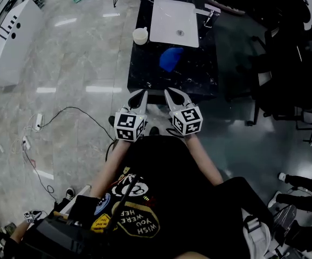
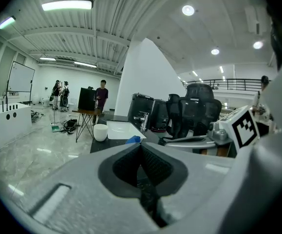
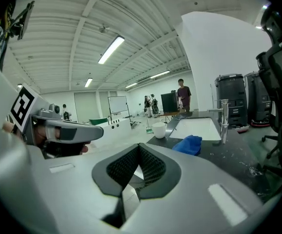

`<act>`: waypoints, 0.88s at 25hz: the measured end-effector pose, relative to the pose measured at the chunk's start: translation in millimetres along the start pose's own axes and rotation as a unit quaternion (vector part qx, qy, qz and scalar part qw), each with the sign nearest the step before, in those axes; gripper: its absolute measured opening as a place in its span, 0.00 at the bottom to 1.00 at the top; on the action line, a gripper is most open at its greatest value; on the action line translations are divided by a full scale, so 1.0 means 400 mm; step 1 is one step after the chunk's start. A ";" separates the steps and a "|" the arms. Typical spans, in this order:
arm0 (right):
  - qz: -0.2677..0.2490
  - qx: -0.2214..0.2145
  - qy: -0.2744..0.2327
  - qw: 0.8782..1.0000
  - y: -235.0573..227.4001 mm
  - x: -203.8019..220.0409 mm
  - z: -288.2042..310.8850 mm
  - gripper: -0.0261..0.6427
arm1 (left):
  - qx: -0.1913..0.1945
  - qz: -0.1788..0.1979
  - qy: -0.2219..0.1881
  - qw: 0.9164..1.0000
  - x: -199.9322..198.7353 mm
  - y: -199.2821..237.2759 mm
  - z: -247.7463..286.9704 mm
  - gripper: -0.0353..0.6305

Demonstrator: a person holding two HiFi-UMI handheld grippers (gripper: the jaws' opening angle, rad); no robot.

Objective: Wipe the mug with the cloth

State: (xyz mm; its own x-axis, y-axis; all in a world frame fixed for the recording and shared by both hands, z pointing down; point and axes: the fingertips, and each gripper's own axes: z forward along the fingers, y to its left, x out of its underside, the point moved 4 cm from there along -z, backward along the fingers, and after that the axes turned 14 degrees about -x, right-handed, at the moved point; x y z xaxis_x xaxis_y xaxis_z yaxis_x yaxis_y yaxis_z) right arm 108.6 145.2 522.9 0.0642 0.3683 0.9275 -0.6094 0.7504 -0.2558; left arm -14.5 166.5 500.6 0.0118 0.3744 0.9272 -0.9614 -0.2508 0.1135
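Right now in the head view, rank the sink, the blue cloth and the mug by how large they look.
1. sink, by far the largest.
2. blue cloth.
3. mug, somewhat smaller than the cloth.
All sit on one counter, so nearness barely skews this.

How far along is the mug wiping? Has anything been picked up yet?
Nothing looks done yet. The mug stands at the left edge of the counter, beside the sink. The blue cloth lies apart from it. Nothing is in hand: the left gripper and right gripper are both shut and empty, near the person's body. Still to do: take the cloth, steady the mug and wipe it.
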 end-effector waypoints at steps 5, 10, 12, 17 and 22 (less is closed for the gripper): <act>0.031 -0.005 -0.011 0.999 0.007 0.031 0.007 0.04 | -0.007 0.002 0.010 1.000 0.020 0.007 -0.029 0.06; 0.031 -0.003 -0.013 0.999 0.003 0.030 0.007 0.04 | -0.014 -0.012 0.017 1.000 0.025 0.032 -0.005 0.06; 0.038 0.005 -0.013 0.999 -0.005 0.033 -0.004 0.04 | -0.013 -0.015 0.018 1.000 0.021 0.037 0.011 0.06; 0.061 0.031 -0.007 0.998 -0.049 0.044 -0.001 0.04 | 0.014 0.004 0.018 1.000 0.006 0.039 0.061 0.06; 0.056 0.033 0.005 0.998 -0.080 -0.017 0.047 0.04 | 0.024 -0.020 0.020 0.999 -0.055 0.088 0.140 0.06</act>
State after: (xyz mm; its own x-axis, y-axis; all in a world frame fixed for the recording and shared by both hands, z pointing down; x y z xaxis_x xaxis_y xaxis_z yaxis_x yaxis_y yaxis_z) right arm 113.0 108.4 530.0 0.0007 0.4526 0.8917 -0.6635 0.6674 -0.3383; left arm -33.1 99.4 504.1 0.0379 0.4199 0.9068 -0.9459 -0.2774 0.1679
